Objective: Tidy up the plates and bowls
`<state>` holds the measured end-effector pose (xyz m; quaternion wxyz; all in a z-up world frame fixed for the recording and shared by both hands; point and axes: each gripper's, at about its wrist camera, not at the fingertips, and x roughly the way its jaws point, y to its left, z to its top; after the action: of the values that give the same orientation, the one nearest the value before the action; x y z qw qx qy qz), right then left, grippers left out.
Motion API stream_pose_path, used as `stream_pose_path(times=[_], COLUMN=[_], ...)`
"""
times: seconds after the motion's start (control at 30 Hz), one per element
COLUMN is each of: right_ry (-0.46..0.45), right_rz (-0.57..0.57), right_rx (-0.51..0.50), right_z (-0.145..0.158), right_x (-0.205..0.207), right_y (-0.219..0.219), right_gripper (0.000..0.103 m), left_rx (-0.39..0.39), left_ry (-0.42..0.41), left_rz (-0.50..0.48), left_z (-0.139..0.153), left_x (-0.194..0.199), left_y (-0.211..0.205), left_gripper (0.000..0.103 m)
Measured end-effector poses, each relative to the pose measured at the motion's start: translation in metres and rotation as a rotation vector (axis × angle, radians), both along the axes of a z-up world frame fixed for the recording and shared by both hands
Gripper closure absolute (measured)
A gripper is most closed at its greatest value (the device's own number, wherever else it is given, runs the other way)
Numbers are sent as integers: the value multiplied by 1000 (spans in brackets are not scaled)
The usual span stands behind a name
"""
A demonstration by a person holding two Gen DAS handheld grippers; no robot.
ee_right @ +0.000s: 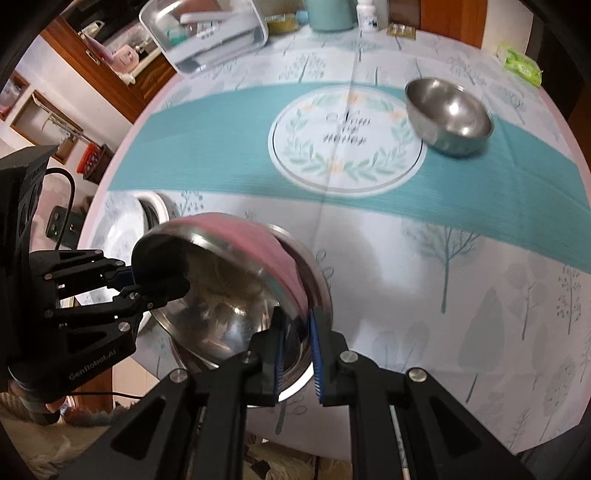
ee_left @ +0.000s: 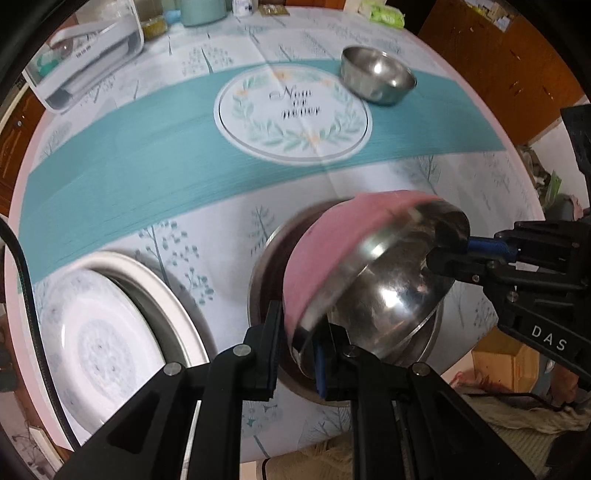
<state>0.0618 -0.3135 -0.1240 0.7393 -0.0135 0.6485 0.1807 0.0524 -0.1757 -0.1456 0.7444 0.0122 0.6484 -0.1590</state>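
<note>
A steel bowl with a pink outer wall (ee_left: 373, 273) is tilted above a steel plate (ee_left: 262, 258) at the table's near edge. My left gripper (ee_left: 295, 350) is shut on the bowl's near rim. My right gripper (ee_left: 454, 251) grips the opposite rim from the right. In the right wrist view the same bowl (ee_right: 229, 288) is held by my right gripper (ee_right: 297, 350) at its near rim and by the left gripper (ee_right: 155, 280) at left. A second steel bowl (ee_left: 376, 75) (ee_right: 448, 116) stands upright on the teal band. A white plate (ee_left: 99, 332) (ee_right: 122, 221) lies at left.
The round table has a printed cloth with a teal band and a round emblem (ee_left: 291, 112). A clear plastic box (ee_left: 85, 62) (ee_right: 207, 33), jars and a teal container (ee_right: 328, 14) stand at the far edge. A green packet (ee_right: 521, 64) lies far right.
</note>
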Motion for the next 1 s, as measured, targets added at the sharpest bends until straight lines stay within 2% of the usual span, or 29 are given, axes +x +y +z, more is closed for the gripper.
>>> stream_pose_path(times=[0.37,0.5,0.53,0.63,0.7,0.77,0.9,1.0], right_ry=[32,41,41,25,19,15,18,19], right_rz=[1,-1,-2,-4,-7,-6,-3,-3], right_rx=[-30,-15,-12,2,6,2,3,5], right_z=[-14,-13,-13,-7,-5,-5,-5,-6], right_x=[-2,-1,-1,0,0,1,1,1], right_y=[5,4,3,2,2,1,1,1], right_gripper=[88,88,88,88,87,87,87,87], left_rx=[-9,-34,-34,-34,-20,0,37,33], left_ry=[40,63,62,39,5,-38,-96,-90], left_rz=[1,20,23,21,20,20,23,39], left_z=[-9,-11,-10,-3,5,13,24,21], left_x=[-3,0,0,-1,-1,0,3,7], left_y=[-1,2,2,1,1,0,2,6], left_gripper=[89,84,82,66,51,45,43,43])
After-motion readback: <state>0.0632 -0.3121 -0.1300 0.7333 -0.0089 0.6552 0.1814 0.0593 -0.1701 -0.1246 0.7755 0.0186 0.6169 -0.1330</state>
